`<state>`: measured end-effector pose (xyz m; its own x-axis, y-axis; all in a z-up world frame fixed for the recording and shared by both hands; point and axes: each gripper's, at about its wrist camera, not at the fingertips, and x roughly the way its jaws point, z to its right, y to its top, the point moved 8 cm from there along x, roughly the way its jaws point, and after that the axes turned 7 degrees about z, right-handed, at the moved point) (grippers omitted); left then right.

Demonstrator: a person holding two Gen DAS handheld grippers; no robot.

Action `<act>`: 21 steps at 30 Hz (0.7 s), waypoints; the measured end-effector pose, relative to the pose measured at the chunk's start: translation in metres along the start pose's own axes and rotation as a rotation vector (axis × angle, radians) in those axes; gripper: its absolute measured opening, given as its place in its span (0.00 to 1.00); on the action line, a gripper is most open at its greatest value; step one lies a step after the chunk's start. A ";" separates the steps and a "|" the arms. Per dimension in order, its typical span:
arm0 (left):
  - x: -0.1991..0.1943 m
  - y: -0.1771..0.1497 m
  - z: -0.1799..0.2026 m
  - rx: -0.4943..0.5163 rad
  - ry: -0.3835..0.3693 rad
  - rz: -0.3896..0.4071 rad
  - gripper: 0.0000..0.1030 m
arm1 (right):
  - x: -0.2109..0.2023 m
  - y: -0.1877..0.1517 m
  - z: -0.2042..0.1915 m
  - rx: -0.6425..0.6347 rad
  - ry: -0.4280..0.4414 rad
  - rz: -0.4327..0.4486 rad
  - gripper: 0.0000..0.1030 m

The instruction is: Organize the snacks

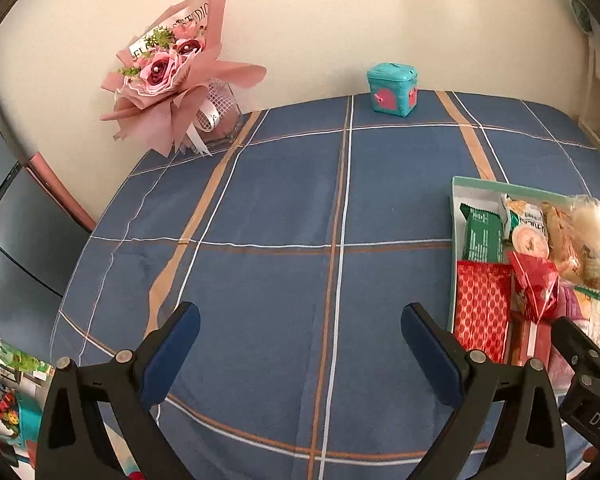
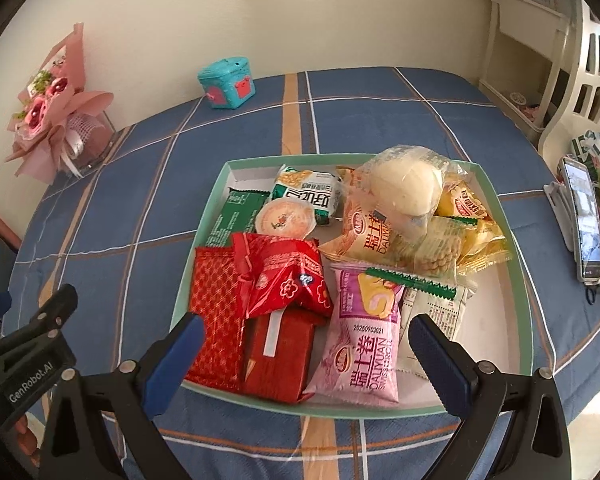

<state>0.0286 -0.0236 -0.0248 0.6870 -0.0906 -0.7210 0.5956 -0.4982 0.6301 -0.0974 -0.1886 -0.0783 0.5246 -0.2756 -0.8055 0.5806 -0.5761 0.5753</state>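
Light, crinkly film packets, soft and slippery, piled loosely in the green-rimmed tray [image 2: 520, 272] on the table [image 2: 148, 184]; likely to slide and crush rather than resist, so best pinched across a flat sealed edge or the narrow width of a pack

Pink roll-cake packet [image 2: 364, 344] lying directly ahead, between the jaws of the right gripper [image 2: 306, 360], with the red foil pack [image 2: 216, 312] just inside the left-hand jaw and a white printed wrapper [image 2: 440, 308] beside the right-hand jaw; round bun in clear film [image 2: 404, 188] further ahead, fragile, resting on top of yellow packs

Right jaws spread wide, released, gripping nothing, hovering above the near rim of the tray

Left gripper [image 1: 300, 352] likewise spread wide and empty over bare blue checked cloth, the tray off to the right of its jaws
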 end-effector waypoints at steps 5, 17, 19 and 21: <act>-0.011 -0.002 -0.003 0.004 0.003 0.023 0.98 | -0.009 -0.001 -0.004 -0.011 0.007 0.024 1.00; -0.023 -0.006 -0.018 -0.007 0.025 0.052 0.98 | -0.028 0.006 -0.006 -0.017 0.021 0.085 1.00; -0.024 -0.007 -0.021 -0.013 0.026 0.053 0.98 | -0.029 0.006 -0.007 -0.021 0.023 0.088 1.00; -0.025 -0.008 -0.024 -0.020 0.023 0.051 0.98 | -0.029 0.006 -0.007 -0.026 0.023 0.090 1.00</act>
<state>0.0167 0.0034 -0.0052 0.7259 -0.0958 -0.6811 0.5674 -0.4763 0.6717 -0.1045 -0.1787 -0.0504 0.5891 -0.3075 -0.7473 0.5462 -0.5300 0.6487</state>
